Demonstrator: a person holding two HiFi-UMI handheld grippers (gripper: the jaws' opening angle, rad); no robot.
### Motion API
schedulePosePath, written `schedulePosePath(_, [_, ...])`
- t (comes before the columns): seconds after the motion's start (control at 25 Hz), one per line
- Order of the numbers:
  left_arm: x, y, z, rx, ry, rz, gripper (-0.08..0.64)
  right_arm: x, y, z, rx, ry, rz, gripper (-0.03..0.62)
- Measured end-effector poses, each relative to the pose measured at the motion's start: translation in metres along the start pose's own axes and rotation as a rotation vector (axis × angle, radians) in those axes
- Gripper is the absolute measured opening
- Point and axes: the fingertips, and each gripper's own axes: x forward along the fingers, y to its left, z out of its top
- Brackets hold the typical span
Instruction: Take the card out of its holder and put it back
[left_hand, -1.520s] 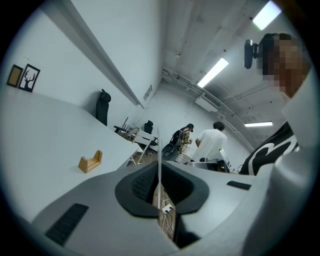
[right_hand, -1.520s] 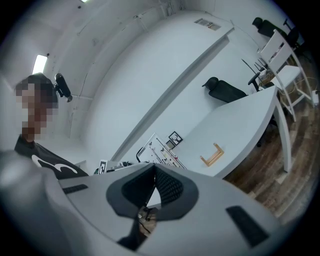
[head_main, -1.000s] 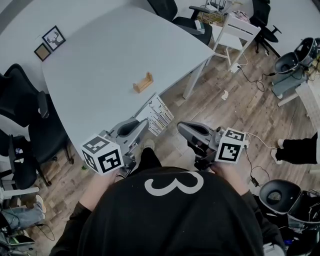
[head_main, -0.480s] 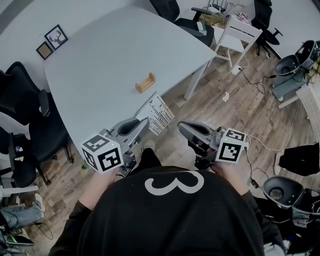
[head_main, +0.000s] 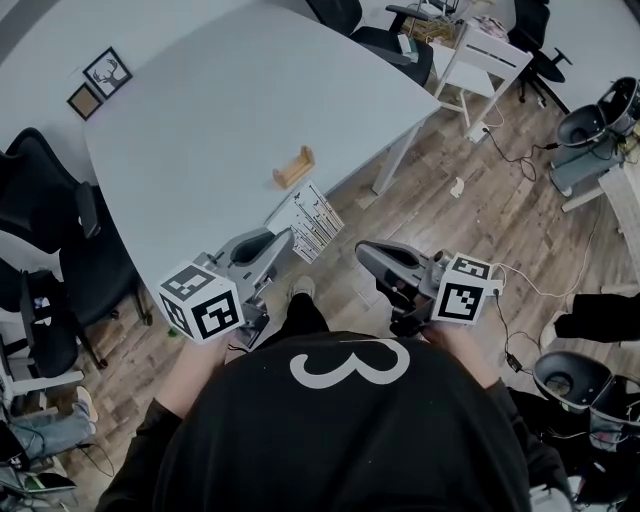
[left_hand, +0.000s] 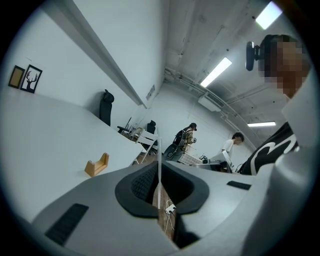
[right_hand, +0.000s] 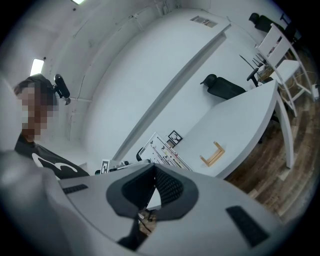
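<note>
white card (head_main: 312, 221) in left claw (head_main: 284, 240)

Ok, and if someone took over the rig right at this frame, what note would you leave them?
Left hand-held gripper: shut on the card, which it holds in the air by the near edge of the table.
Right hand-held gripper: jaws together, nothing between them, held off the table on the person's right.
Wooden holder: empty, standing on the table just beyond the card.
Done: card is out of the holder.
Left: carry the card over to the holder, slide it back into the slot, and release.
</note>
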Motion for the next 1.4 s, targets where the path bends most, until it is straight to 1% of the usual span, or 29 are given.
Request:
schedulePosePath(0.24, [0.018,0.023,0.015,0.024,0.022,0.0,0.025,0.016,-0.022,0.013,0.025,-0.002,-0.009,0.011])
schedulePosePath(0.36, [0.038,0.059,0.041,0.022,0.037,-0.009,0.025,0.045,-0.049,0.038,0.047,0.001,-0.025,0.01])
schedulePosePath(0.44, [0.047,0.076,0.052,0.024,0.042,-0.013,0.025,0.058,-0.061,0.049,0.057,0.002,-0.032,0.011])
schedulePosePath(0.72, [0.045,0.081,0.057,0.057,0.033,0.002,0.025,0.055,-0.063,0.045,0.058,-0.007,-0.037,0.011])
schedulePosePath(1.0, [0.05,0.09,0.058,0.152,0.044,0.033,0.025,0.054,-0.07,0.043,0.056,-0.022,-0.052,0.01])
schedulePosePath(1.08, [0.057,0.103,0.065,0.173,0.053,0.042,0.025,0.062,-0.077,0.049,0.063,-0.02,-0.061,0.01])
schedulePosePath(1.2, [0.07,0.129,0.074,0.18,0.07,0.047,0.025,0.079,-0.092,0.061,0.081,-0.01,-0.081,0.01])
schedulePosePath(1.4, [0.079,0.15,0.073,0.187,0.086,0.05,0.025,0.09,-0.103,0.064,0.1,0.002,-0.101,0.01])
